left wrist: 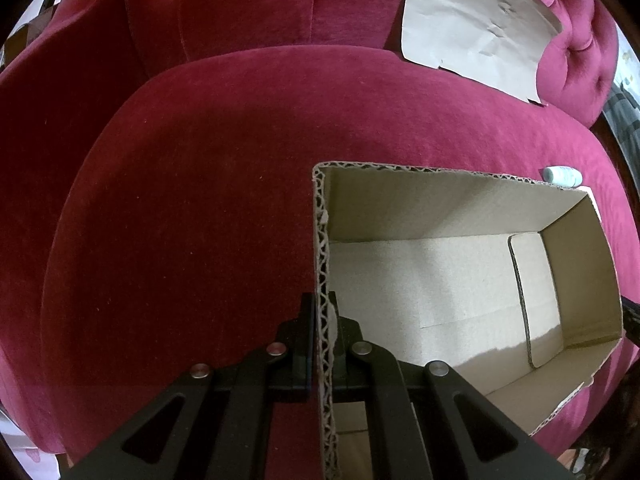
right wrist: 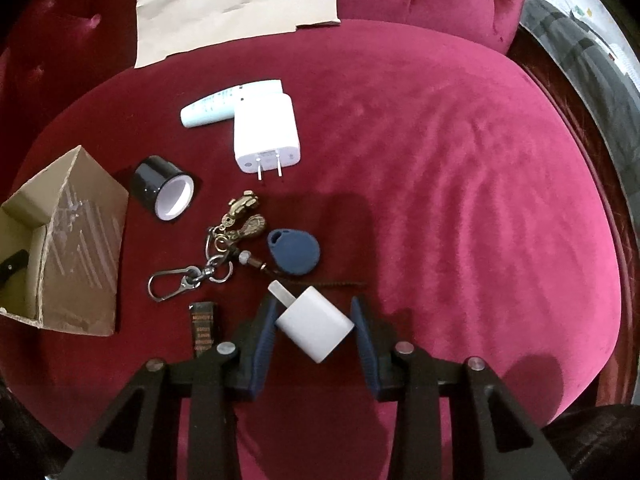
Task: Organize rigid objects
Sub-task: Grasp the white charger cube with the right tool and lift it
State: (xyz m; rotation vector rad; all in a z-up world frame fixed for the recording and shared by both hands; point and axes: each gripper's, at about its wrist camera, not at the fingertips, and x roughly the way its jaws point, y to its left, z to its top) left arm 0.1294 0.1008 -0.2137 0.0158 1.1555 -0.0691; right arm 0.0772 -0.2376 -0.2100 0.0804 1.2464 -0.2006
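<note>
Crimson velvet sofa seat [right wrist: 440, 180] carries everything. Left tool [left wrist: 325, 320] is clamped on the near wall of the cardboard box [left wrist: 460, 208], steadying it. Right tool [right wrist: 314, 320], jaws apart, straddles the small white charger [right wrist: 316, 328]; lying askew between the pads, it could twist and slip free.

We see a crimson velvet sofa seat [right wrist: 440, 160] carrying everything. On it lie an open cardboard box [left wrist: 440, 208], a black tape roll [right wrist: 154, 184], two white chargers [right wrist: 266, 132], a pale remote [right wrist: 224, 106], keys [right wrist: 224, 240] with a blue fob [right wrist: 296, 254], and what may be a small booklet [right wrist: 204, 326]. Brown paper [right wrist: 232, 4] leans at the back.
</note>
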